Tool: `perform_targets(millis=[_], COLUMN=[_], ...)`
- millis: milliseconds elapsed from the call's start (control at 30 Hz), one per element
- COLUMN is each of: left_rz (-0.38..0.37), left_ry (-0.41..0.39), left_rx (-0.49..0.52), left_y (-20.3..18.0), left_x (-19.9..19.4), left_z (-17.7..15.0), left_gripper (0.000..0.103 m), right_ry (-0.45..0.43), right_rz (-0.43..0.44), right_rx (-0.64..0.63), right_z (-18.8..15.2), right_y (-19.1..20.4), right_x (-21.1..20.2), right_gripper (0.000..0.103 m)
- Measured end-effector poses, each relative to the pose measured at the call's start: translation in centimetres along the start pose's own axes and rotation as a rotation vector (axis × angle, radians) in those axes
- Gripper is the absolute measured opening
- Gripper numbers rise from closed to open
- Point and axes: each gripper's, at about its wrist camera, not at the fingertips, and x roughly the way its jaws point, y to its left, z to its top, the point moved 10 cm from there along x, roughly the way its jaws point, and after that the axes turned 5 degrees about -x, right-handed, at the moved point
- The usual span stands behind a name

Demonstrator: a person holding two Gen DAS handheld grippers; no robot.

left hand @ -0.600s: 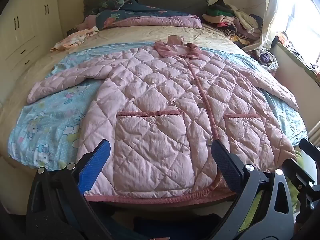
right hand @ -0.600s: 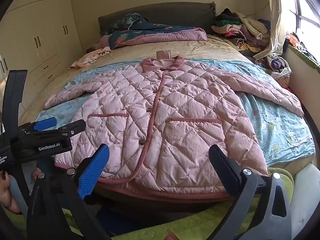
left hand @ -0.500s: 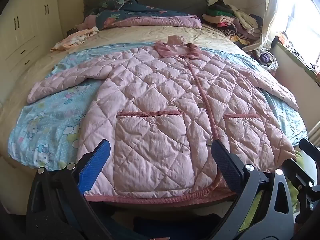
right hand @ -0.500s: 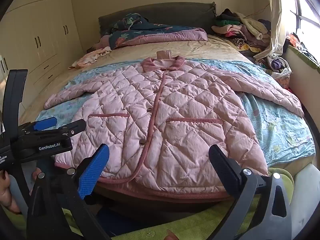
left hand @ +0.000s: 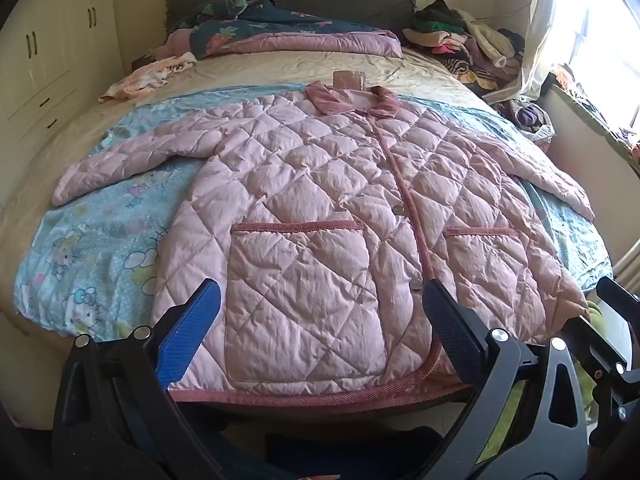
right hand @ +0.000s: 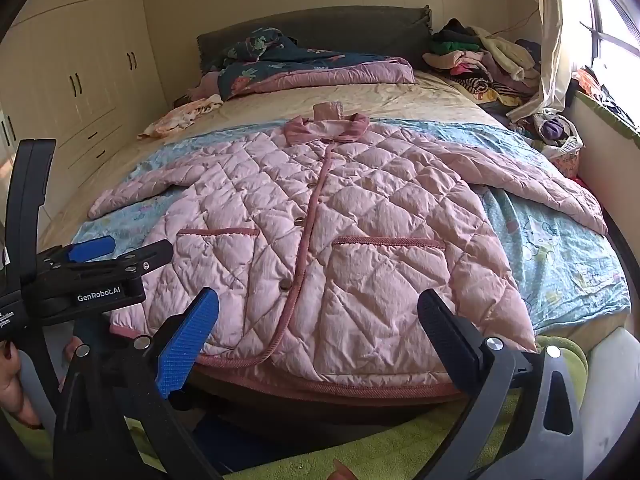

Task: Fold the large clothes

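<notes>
Closest in the left wrist view, the left gripper (left hand: pixel 320 320) has its claw spread wide, with nothing between its blue fingers (left hand: pixel 188 328). It hangs just off the foot of the bed, above the hem of the pink quilted coat (left hand: pixel 320 208). At the far right edge of this view a bit of the right gripper (left hand: pixel 616 344) pokes in.

The right wrist view shows the right gripper (right hand: pixel 318 328) with its claw spread wide too, and empty. Only this view shows the left gripper (right hand: pixel 92 276) from the side, with a hand (right hand: pixel 12 384) holding its handle at the left edge. It also shows a green cloth (right hand: pixel 400 452) low down in front of the bed, which the left view only peeks at.

The coat lies flat and face up in the middle of the bed, buttoned, both sleeves spread out to the sides. Its collar points to the far end. Under it is a blue cartoon sheet (left hand: pixel 100 248).

Farther back sits a dark flowered blanket (right hand: pixel 288 64) by the headboard. A pile of clothes (right hand: pixel 484 60) fills the far right corner near the window. The right view shows more of the cream cupboard doors (right hand: pixel 80 80) on the left wall.
</notes>
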Motion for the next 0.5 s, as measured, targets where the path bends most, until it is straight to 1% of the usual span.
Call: perform_targets(millis=[500], left_rz=[0.001], left_ry=[-0.001], left_rx=[-0.001], left_y=[0.00], left_x=[-0.01], left_z=[0.01], left_gripper=[0.095], right_ry=[-0.004], right_rz=[-0.008], right_rx=[0.002], right_z=[-0.09], right_y=[0.08], right_x=[-0.10], right_gripper=[0.099])
